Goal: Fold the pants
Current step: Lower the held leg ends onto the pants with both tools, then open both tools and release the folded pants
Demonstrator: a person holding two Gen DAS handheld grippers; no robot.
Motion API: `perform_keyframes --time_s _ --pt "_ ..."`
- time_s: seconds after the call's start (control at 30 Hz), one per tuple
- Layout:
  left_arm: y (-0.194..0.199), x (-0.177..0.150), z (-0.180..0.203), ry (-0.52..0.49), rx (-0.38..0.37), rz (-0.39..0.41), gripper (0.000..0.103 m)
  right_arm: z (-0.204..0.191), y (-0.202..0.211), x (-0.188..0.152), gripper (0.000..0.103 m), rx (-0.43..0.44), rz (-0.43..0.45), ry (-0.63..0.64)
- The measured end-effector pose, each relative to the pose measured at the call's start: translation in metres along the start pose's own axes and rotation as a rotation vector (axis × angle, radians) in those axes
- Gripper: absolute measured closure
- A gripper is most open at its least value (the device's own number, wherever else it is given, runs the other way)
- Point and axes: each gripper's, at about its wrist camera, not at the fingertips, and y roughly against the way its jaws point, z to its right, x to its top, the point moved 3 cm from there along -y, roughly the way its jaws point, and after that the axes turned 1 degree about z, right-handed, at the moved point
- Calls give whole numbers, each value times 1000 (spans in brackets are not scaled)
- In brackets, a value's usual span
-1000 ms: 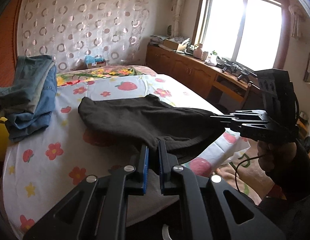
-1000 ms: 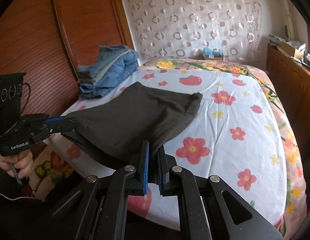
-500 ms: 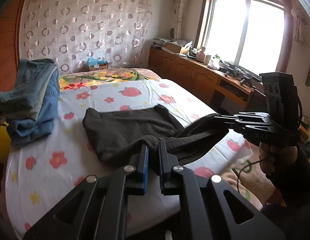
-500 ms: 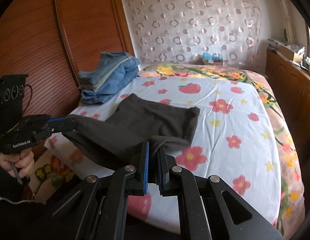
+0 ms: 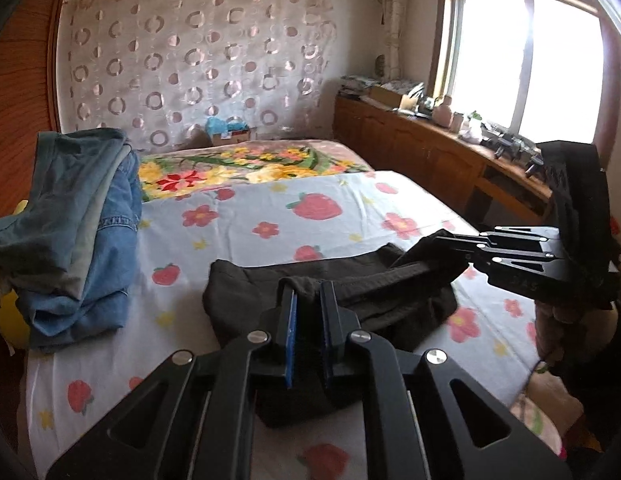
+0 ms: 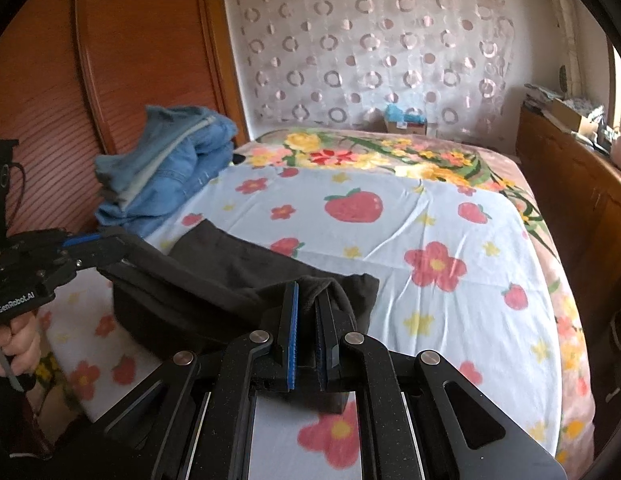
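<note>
Dark brown pants (image 5: 350,284) lie bunched on the flowered bed sheet (image 5: 238,220), near the bed's front edge. My left gripper (image 5: 308,296) is shut on one corner of the pants' edge. My right gripper (image 6: 306,300) is shut on the other corner; it also shows in the left wrist view (image 5: 442,246) at the right. The left gripper shows in the right wrist view (image 6: 106,244) at the left, cloth in its jaws. The held edge hangs stretched between the two grippers, just above the rest of the pants (image 6: 214,256).
A stack of folded blue jeans (image 5: 74,224) sits at the bed's left side by the wooden headboard panel (image 6: 122,72). A wooden cabinet (image 5: 430,152) with clutter runs under the window at right. A small box (image 6: 404,120) stands by the curtain.
Both grippers have carried the held edge forward and down over the pants, so the cloth now lies doubled and shorter on the bed. Both stayed shut.
</note>
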Motion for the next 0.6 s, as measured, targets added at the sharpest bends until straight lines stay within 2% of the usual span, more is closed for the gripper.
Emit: perform_keyframes --time_s 0.07,0.13,0.23,0.3,0.37,0.4,0.6 --pt "-6 -2 -3 1 12 -15 90 3 -10 0 98 -1 -18 -14" --pt "-8 -4 -6 -4 29 -16 80 5 -17 1 98 -13 -30 -18" --pt "-5 -6 -10 -2 39 -17 76 6 -23 2 94 -31 -49 -13" --pt "-3 -8 -13 10 28 -25 70 5 -22 2 85 -42 -48 -5" --pt "-2 -12 -17 29 23 -31 67 7 -20 3 52 -67 -40 -6" --pt "-2 -14 -18 34 19 -35 67 8 -17 3 48 -72 -34 -7" --pt "-16 -36 -16 36 27 -105 67 13 -15 -12 47 -78 -79 8"
